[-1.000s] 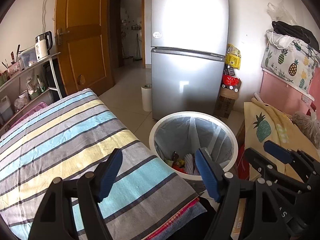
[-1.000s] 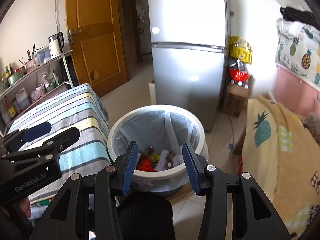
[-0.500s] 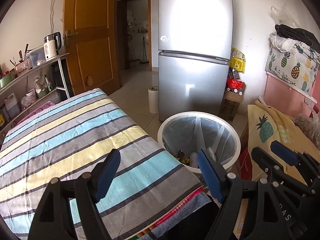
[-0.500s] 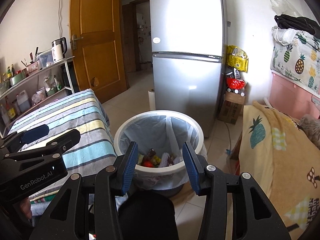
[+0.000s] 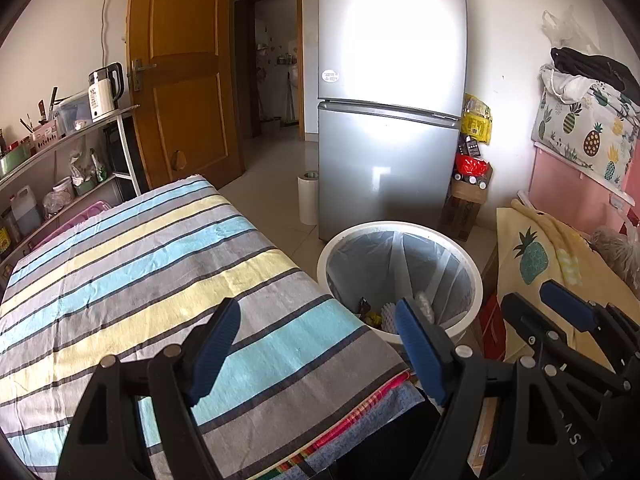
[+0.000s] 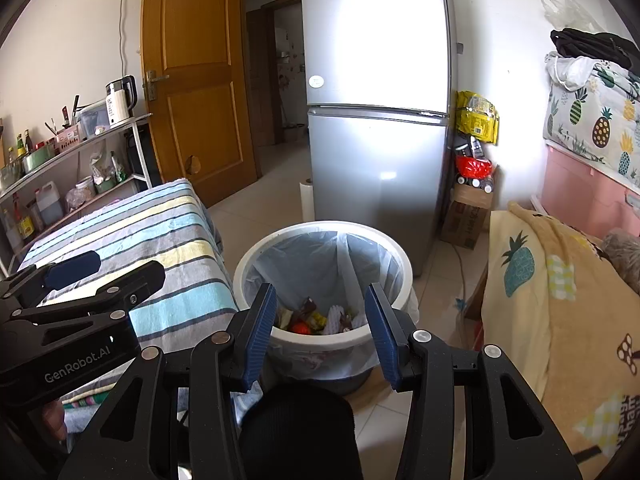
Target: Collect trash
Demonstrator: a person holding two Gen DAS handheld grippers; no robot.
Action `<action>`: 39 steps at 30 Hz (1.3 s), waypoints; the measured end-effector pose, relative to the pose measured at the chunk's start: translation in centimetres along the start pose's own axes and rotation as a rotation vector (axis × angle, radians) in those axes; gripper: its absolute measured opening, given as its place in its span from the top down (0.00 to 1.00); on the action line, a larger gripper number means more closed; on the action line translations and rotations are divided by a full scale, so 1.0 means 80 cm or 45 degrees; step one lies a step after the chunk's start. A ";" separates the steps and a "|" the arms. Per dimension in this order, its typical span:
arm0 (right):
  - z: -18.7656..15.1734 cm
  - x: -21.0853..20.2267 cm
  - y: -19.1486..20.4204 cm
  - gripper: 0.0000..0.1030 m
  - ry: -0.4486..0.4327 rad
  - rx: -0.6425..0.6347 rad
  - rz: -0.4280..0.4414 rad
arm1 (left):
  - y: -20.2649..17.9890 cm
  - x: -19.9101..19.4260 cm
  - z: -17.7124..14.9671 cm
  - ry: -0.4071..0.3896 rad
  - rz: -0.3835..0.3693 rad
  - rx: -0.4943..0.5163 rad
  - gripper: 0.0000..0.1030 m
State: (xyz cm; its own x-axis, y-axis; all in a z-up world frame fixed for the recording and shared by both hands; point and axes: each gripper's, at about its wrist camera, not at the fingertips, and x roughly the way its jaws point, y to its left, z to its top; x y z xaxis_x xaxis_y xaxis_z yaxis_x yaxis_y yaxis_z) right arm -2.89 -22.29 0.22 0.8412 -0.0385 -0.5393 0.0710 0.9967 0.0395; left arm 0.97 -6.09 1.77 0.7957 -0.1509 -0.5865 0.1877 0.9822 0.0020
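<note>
A white round trash bin (image 6: 248, 264) with a clear liner stands on the floor beside the table; it also shows in the left wrist view (image 5: 478, 280). Several pieces of trash (image 6: 320, 318) lie at its bottom, red, yellow and white. My left gripper (image 5: 318, 340) is open and empty over the near corner of the striped tablecloth (image 5: 140, 264). My right gripper (image 6: 320, 320) is open and empty, held above and in front of the bin. The left gripper shows at the left of the right wrist view (image 6: 80, 276).
A silver fridge (image 6: 380, 120) stands behind the bin. A wooden door (image 6: 200, 80) and a shelf with a kettle (image 6: 120, 100) are at the left. A bed with a yellow pineapple blanket (image 6: 540, 280) is at the right. A paper roll (image 5: 308, 196) stands on the floor.
Both grippers have pulled back and up from the bin, which now looks smaller and farther. More of the tablecloth shows under the left gripper. Both stay open and empty.
</note>
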 end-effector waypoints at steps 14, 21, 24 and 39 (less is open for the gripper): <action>-0.001 -0.002 0.003 0.54 0.000 0.002 -0.005 | 0.001 0.000 -0.001 0.010 0.002 -0.004 0.21; -0.001 -0.004 0.002 0.54 -0.002 0.004 -0.002 | -0.001 -0.001 0.000 0.008 0.009 -0.001 0.21; -0.001 -0.004 0.002 0.54 -0.002 0.004 -0.002 | -0.001 -0.001 0.000 0.010 0.009 0.001 0.21; 0.000 -0.005 0.002 0.54 -0.002 0.008 0.000 | 0.000 -0.002 0.000 0.010 0.009 -0.003 0.21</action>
State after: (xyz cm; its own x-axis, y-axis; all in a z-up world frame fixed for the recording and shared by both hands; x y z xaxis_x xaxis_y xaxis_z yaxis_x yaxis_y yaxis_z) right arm -3.21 -22.10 0.41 0.8422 -0.0389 -0.5377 0.0745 0.9962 0.0446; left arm 0.87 -6.06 1.87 0.7927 -0.1430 -0.5926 0.1808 0.9835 0.0044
